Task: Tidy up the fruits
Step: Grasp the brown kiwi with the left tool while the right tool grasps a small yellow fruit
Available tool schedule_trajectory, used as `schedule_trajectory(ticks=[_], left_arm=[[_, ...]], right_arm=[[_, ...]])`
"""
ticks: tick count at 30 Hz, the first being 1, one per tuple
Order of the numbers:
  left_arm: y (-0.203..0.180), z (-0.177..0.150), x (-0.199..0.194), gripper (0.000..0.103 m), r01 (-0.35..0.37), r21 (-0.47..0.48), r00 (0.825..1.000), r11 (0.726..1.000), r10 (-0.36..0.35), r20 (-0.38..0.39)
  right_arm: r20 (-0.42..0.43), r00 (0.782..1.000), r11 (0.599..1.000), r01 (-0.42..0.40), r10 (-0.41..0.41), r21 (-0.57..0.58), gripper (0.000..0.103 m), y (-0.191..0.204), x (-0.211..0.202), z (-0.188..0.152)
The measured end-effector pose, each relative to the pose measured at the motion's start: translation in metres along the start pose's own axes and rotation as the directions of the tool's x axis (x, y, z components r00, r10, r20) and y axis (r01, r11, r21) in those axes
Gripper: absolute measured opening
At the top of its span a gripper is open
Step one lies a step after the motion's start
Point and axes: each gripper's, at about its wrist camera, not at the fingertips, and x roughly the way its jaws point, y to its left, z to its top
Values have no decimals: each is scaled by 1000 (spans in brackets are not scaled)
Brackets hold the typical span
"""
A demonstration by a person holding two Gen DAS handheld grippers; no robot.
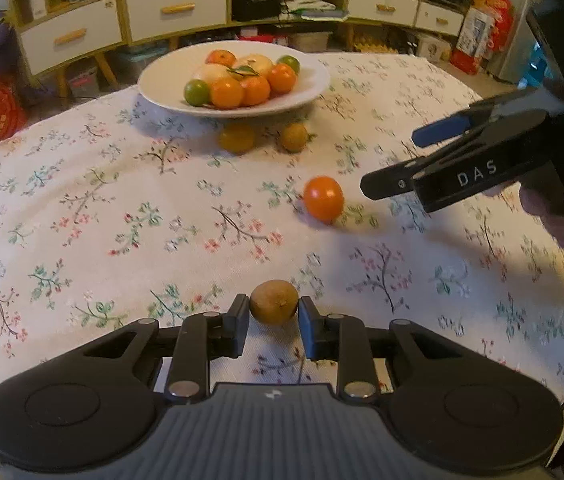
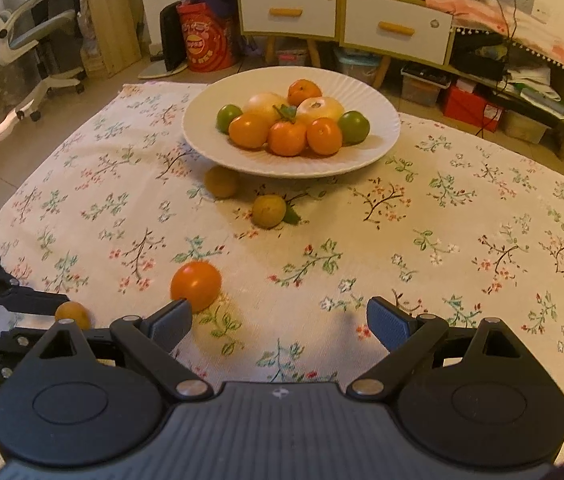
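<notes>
In the left wrist view, a small brownish-yellow fruit (image 1: 273,307) is pinched between the pads of the left gripper (image 1: 273,314), one pad pressed on each flank, the fruit resting on the floral tablecloth (image 1: 121,216). It is judged light, round and firm-skinned, so it may roll or squirt out if squeezed off-centre; the widest part is the place to be held, as it is here. Ahead and to the right of these jaws lies an orange fruit (image 1: 324,199); far ahead, a white plate (image 1: 153,80) of piled fruit is seen.

In the right wrist view, the right gripper (image 2: 279,322) is spread wide, with nothing between its pads. The orange fruit (image 2: 196,285) lies just ahead of its left finger (image 2: 171,324), outside the gap. Smooth and probably slippery, it is best taken across its middle.
</notes>
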Motion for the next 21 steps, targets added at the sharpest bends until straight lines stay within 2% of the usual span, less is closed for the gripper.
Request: schedule_trajectory(ticks=[9,17,21], left_arm=[[8,15,9,4,-9,-40,1000,999,9,7],[9,26,19,4,-10,-65,1000,998,11,0],[9,32,24,4,-4,-72,1000,997,4,-2]], right_arm=[[34,999,998,-6,4,61,87,-9,13,15],[40,999,997,-22,20,73,73,-5,33,28],[34,999,996,-9,6,88,62,-7,44,33]])
